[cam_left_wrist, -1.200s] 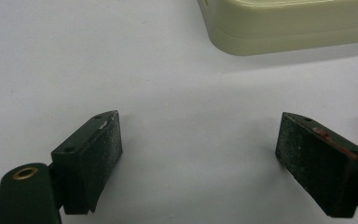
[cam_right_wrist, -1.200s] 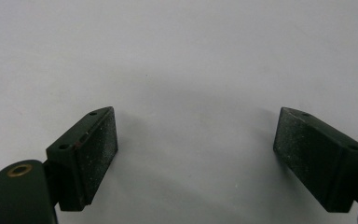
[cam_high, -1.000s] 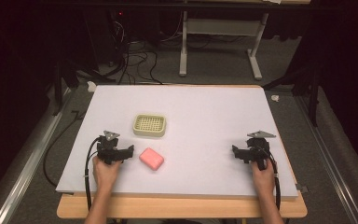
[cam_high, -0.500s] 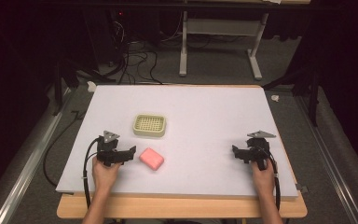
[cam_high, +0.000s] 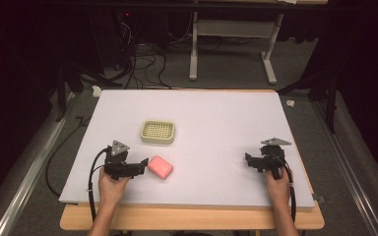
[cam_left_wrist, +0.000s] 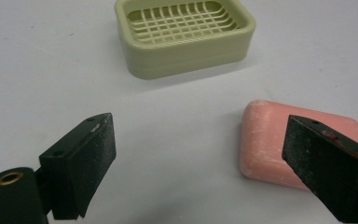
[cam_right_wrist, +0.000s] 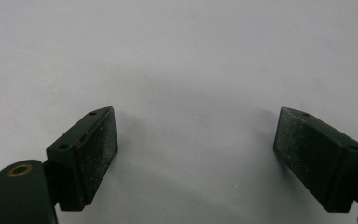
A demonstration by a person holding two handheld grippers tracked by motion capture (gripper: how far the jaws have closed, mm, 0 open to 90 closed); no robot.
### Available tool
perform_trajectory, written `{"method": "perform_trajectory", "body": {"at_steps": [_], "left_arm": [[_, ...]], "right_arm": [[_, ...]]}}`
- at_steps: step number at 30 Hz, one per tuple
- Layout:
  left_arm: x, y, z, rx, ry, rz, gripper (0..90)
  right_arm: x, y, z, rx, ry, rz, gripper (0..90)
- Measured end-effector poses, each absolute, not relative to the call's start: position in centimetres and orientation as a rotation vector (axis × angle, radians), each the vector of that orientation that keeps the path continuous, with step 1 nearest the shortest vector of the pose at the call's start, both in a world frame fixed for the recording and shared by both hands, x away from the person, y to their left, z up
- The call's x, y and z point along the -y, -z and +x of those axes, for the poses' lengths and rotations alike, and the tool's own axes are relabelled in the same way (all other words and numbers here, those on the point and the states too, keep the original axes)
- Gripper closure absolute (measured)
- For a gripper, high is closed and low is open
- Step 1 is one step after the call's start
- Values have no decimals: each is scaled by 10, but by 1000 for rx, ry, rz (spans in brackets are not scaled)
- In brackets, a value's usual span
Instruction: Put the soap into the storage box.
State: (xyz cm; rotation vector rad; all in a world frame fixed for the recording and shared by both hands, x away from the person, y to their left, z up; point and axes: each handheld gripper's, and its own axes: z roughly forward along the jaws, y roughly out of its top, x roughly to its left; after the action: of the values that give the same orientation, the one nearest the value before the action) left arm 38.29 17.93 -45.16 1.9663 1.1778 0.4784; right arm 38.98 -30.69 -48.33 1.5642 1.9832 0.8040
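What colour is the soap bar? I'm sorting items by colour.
Pink, with whitish scuffs; the soap bar shows best in the left gripper view.

Looks like a lab/test rig: white board on a wooden table, dark curtained surrounds, tangled cables on grey carpet, metal stand legs behind.

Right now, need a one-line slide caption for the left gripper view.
Open left claw beside a pink soap bar on the white table, pale green slatted soap dish beyond.
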Motion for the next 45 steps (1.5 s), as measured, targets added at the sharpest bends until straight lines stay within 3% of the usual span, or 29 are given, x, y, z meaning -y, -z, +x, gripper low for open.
{"method": "perform_trajectory", "body": {"at_steps": [29, 45], "left_arm": [[-119, 466, 376, -1028, -387, 2128, 29], [-107, 485, 380, -1054, -409, 2166, 63]], "right_arm": [[307, 483, 390, -1982, -805, 1564, 142], [307, 483, 390, -1984, -804, 1562, 142]]}}
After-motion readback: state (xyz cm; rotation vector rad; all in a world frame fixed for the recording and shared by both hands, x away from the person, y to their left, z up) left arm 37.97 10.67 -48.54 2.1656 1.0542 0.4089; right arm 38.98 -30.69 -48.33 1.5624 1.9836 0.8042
